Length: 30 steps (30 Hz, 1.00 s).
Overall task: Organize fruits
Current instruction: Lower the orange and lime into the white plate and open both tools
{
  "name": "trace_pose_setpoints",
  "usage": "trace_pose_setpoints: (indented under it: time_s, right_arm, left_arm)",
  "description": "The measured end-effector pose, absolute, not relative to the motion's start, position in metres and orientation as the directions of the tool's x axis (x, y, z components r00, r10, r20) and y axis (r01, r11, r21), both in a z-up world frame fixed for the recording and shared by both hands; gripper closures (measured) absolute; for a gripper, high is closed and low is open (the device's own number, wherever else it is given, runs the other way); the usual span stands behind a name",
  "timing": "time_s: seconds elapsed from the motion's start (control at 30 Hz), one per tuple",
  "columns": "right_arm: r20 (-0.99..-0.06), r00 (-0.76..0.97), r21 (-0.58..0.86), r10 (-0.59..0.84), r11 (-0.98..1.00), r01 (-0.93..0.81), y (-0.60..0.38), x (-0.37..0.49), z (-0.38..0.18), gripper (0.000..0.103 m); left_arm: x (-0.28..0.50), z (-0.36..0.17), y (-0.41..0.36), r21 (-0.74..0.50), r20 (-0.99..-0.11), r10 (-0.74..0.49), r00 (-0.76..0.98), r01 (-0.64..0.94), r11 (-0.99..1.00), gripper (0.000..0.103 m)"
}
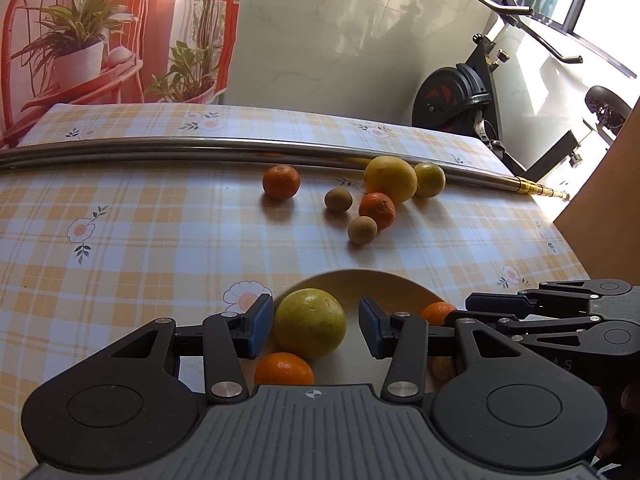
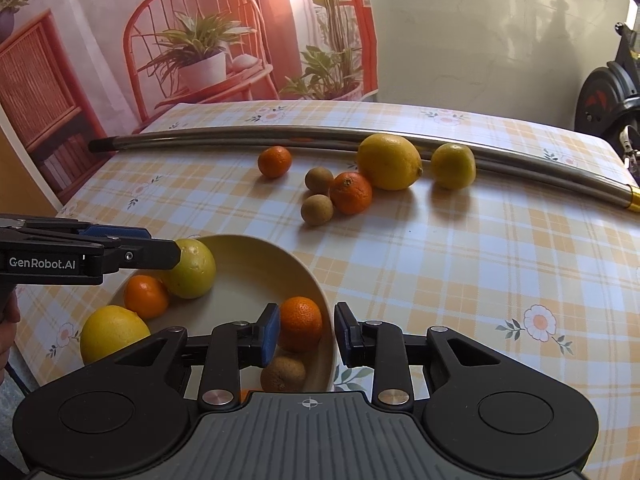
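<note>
A cream bowl holds a green-yellow citrus, a tangerine, a yellow lemon, another tangerine and a small brown fruit. My left gripper is open, its pads either side of the green-yellow citrus with gaps. My right gripper is open over the bowl's near rim, around the tangerine. On the table beyond lie a tangerine, two brown fruits, a tangerine, a big lemon and a smaller yellow-green citrus.
A long metal rod lies across the checked tablecloth behind the loose fruit. A printed backdrop hangs behind the table. An exercise bike stands at the far right. A brown board rises at the table's right edge.
</note>
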State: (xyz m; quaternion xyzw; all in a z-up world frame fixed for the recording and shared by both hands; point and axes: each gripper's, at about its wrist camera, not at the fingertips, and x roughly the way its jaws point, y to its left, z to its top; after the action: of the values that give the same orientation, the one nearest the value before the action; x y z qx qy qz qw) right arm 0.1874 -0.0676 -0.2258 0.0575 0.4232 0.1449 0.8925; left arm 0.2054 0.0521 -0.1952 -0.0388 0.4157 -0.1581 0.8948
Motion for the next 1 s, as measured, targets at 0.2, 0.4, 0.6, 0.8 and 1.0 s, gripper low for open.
trace_pose_setpoints:
  time_s: [0.2, 0.4, 0.6, 0.8, 1.0]
  right_arm:
    - [-0.737, 0.61, 0.214, 0.292, 0.956, -0.2, -0.07, 0.187, -0.225, 0.075]
    - [-0.736, 0.611, 0.219, 0.291, 0.957, -0.192, -0.074, 0.187, -0.226, 0.074]
    - [-0.739, 0.61, 0.221, 0.286, 0.958, -0.183, -0.073, 0.187, -0.226, 0.072]
    - [-0.732, 0.629, 0.197, 0.262, 0.965, -0.172, -0.075, 0.187, -0.219, 0.071]
    - [-0.712, 0.659, 0.205, 0.243, 0.969, -0.135, -0.088, 0.189, -0.21, 0.071]
  left_arm:
    - [0.205, -0.195, 0.053, -0.201, -0.732, -0.313, 0.605, 0.246, 0.948, 0.054]
    - [0.205, -0.195, 0.053, -0.202, -0.732, -0.313, 0.605, 0.247, 0.948, 0.053]
    - [0.204, -0.193, 0.053, -0.204, -0.731, -0.316, 0.605, 0.247, 0.947, 0.053]
    - [0.205, -0.192, 0.055, -0.197, -0.735, -0.299, 0.609, 0.23, 0.953, 0.053]
    - [0.207, -0.189, 0.06, -0.203, -0.731, -0.287, 0.619, 0.205, 0.958, 0.053]
